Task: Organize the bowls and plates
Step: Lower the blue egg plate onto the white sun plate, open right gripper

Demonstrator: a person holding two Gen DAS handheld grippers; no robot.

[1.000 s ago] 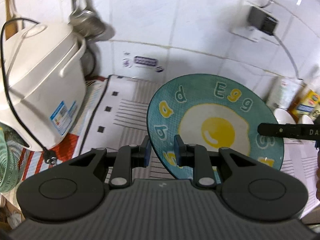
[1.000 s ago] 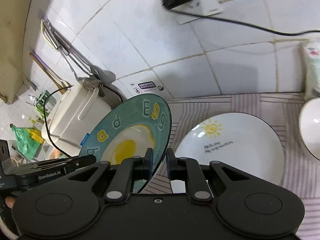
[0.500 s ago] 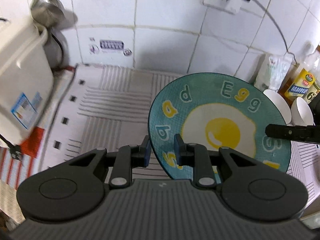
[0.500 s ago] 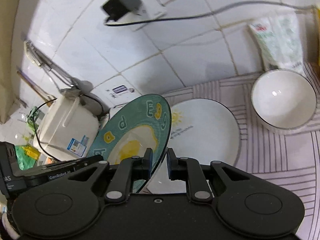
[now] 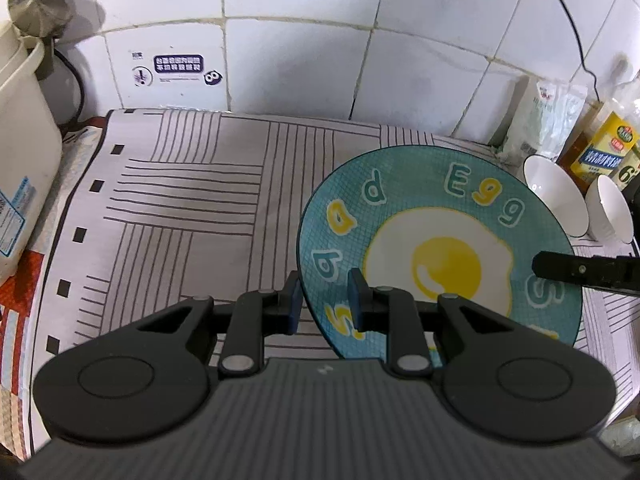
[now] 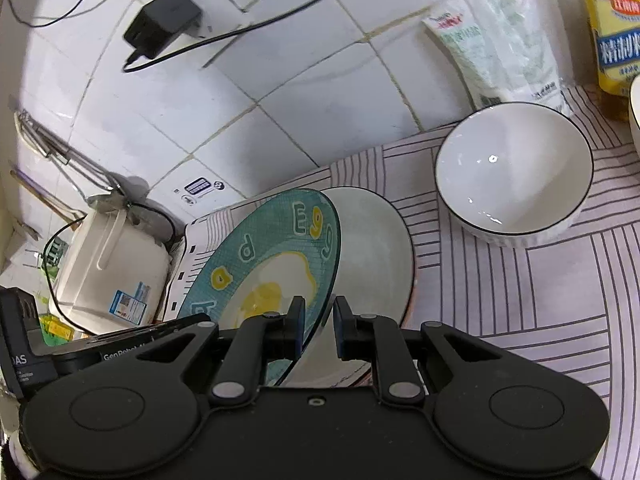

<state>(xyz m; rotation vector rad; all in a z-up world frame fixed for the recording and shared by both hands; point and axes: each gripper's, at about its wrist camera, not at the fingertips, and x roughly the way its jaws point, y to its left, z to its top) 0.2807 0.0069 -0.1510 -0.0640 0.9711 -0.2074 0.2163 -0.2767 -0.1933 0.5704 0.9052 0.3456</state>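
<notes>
Left gripper (image 5: pixel 324 300) is clamped on the near left rim of the teal plate (image 5: pixel 436 252), with 1 blue pad under the rim and the other on its printed face. Right gripper (image 6: pixel 318 326) pinches the same plate at the opposite rim, its 2 fingers closed on the thin edge; in the left wrist view one of those fingers (image 5: pixel 576 270) reaches in from the right across the plate's face. Between the 2 grippers the plate hangs tilted above the striped cloth (image 5: pixel 180 200), its fried-egg picture and the letters "Egg" facing up toward the left camera.

Seen from the right wrist, the teal plate stands steeply on edge, and right behind it a white plate (image 6: pixel 376 264) lies on the cloth, partly hidden by the teal one. Whether the 2 plates touch cannot be told. Beyond the white plate, further right, a white bowl (image 6: pixel 514 172) with a dark rim sits upright on the cloth, near a plastic pouch (image 6: pixel 500 36) leaning on the tiled wall. A white rice cooker (image 6: pixel 108 272) stands at the far left end of the counter, well apart from the plates.
</notes>
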